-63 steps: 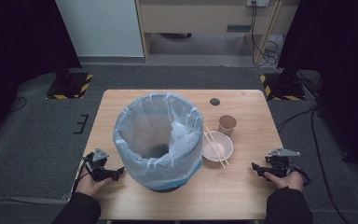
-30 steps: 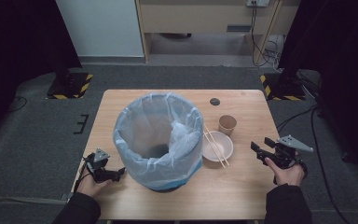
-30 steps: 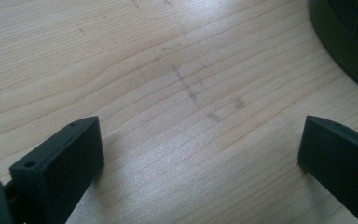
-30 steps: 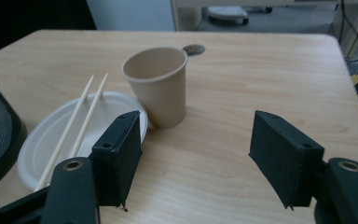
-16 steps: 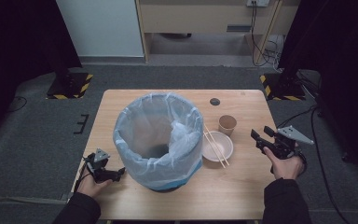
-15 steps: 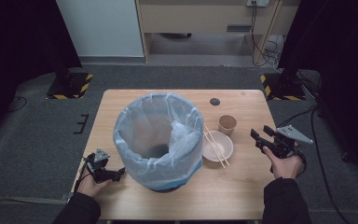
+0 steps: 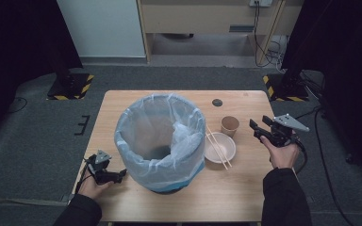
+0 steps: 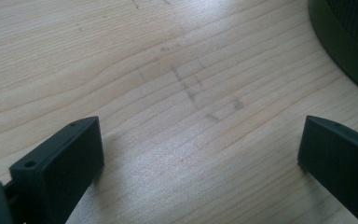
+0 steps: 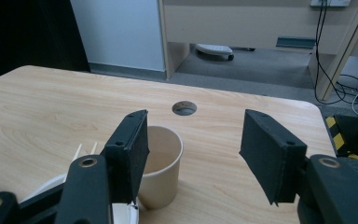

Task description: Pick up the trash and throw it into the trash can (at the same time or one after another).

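Observation:
A large bin lined with a pale blue bag (image 7: pixel 160 141) stands in the middle of the wooden table (image 7: pixel 245 188). Right of it are a white bowl (image 7: pixel 213 151) with chopsticks (image 7: pixel 220 149) laid across it and a tan paper cup (image 7: pixel 229 125). My right gripper (image 7: pixel 258 129) hovers right of the cup, pointing at it. In the right gripper view the cup (image 9: pixel 163 163) stands ahead of my right gripper (image 9: pixel 196 126), partly behind one jaw. Those jaws have just been closing a little and hold nothing. My left gripper (image 7: pixel 121 175) rests open by the bin's base (image 8: pixel 349 42), its jaws (image 8: pixel 200 140) wide over bare wood.
A round cable hole (image 7: pixel 217 102) sits in the table behind the cup, also seen as a hole (image 9: pixel 184 108) in the right gripper view. Grey floor, a cabinet and hanging cables lie beyond the far edge. Black stands flank the table.
My right gripper has lifted off the table and moved forward and inward toward the cup. The left gripper has stayed where it was.

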### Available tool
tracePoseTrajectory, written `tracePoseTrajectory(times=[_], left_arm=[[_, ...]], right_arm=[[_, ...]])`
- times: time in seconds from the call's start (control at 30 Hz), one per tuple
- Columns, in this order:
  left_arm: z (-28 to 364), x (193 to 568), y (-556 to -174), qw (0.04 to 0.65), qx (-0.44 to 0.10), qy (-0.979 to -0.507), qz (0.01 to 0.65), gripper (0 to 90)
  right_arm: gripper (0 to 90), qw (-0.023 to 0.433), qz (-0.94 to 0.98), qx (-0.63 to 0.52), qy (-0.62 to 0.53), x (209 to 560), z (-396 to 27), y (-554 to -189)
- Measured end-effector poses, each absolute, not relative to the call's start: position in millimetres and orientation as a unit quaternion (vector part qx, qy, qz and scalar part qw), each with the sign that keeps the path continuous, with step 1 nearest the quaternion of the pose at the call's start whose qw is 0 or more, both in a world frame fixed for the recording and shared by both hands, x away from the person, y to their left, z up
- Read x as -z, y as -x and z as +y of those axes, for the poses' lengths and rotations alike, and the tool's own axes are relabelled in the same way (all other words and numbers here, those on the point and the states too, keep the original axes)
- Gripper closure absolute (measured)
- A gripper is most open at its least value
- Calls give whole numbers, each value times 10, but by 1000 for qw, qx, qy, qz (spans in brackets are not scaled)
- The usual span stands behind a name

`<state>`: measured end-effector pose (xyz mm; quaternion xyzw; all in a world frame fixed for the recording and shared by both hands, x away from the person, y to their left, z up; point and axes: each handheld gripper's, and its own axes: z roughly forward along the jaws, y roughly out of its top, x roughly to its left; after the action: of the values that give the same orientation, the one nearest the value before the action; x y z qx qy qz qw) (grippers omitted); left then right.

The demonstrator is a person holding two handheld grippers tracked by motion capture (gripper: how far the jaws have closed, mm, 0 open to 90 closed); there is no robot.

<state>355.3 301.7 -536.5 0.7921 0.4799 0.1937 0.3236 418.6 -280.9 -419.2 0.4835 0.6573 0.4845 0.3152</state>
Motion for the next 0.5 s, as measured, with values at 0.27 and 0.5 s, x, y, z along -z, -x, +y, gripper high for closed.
tracePoseTrajectory(times=[0.27,0.5], left_arm=[[3017,5365,-3553,324,-194,-792,480,0],[3015,5365,-3554,324,-193,-792,479,0]], right_arm=[[418,316,663,-482,-477,4115,-2722,-4331],[450,312,665,-478,-482,4180,-2655,-4464]])
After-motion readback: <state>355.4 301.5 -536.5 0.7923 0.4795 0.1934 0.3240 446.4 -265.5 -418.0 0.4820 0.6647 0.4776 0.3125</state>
